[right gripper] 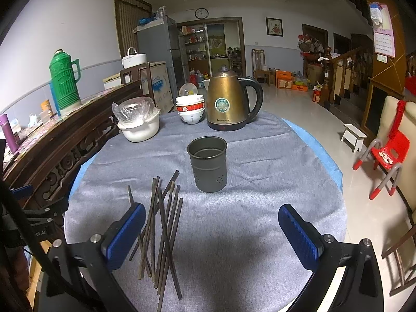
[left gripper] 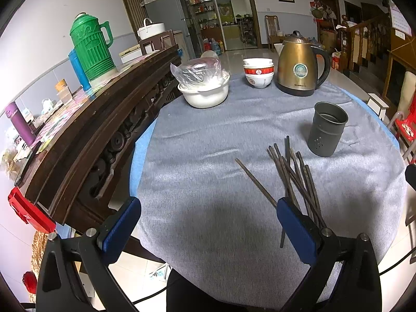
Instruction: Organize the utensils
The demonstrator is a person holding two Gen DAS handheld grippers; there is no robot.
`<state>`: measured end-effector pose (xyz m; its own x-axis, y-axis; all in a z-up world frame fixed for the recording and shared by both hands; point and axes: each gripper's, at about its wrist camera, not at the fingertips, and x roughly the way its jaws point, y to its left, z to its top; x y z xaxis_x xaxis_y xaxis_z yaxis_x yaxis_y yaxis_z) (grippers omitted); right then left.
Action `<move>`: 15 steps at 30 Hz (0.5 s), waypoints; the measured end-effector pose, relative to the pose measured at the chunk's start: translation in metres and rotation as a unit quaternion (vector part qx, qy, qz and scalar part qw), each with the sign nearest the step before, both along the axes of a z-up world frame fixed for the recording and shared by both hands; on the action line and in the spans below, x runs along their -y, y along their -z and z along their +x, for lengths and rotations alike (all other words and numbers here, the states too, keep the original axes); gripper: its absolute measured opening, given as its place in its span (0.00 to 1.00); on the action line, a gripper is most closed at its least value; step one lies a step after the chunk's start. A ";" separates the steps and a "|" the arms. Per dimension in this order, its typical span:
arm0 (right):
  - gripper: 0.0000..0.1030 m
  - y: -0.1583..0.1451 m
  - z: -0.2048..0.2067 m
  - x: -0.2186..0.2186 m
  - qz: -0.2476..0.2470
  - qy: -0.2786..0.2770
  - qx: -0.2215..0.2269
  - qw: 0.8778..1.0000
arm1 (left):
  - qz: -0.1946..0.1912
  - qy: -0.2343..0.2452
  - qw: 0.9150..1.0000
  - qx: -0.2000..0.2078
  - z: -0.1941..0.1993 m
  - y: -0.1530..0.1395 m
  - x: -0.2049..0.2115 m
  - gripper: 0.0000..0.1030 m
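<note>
Chopsticks (right gripper: 161, 234) lie in a loose, crossed pile on the grey cloth (right gripper: 247, 234), near edge of the table, w/ one stick (left gripper: 256, 182) lying a bit apart on the pile's left in the left wrist view. Holder (right gripper: 208, 163), a dark metal cup w/ small holes low on its wall, stands upright & looks empty, just beyond the pile & to its right. Left gripper (left gripper: 208, 223) hovers over bare cloth left of the pile, jaws spread wide, nothing btwn them; its right finger overlaps the sticks' near ends in view, contact can't be told. Right gripper (right gripper: 212, 231) is likewise wide open & empty, pile at its left finger, holder straight ahead. Step in hand, as I judge it: the very start, no stick picked yet, none in the holder. Next move prob. calls for one gripper to drop over the pile, close across a few sticks near mid-length, lift, tip them upright & lower into the holder; other gripper could steady the holder, since thin sticks may slip or knock it. Further out: kettle (right gripper: 228, 104), stacked bowls (right gripper: 190, 110), white pot (right gripper: 139, 128) w/ plastic bag, green thermos (right gripper: 64, 80) on the sideboard.
</note>
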<state>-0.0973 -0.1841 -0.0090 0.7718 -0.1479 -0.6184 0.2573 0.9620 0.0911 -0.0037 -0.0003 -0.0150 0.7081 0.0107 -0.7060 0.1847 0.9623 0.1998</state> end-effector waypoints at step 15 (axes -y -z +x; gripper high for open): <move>1.00 0.002 0.001 0.001 0.014 0.006 -0.007 1.000 | -0.001 0.000 1.000 -0.004 0.001 0.005 0.001 1.00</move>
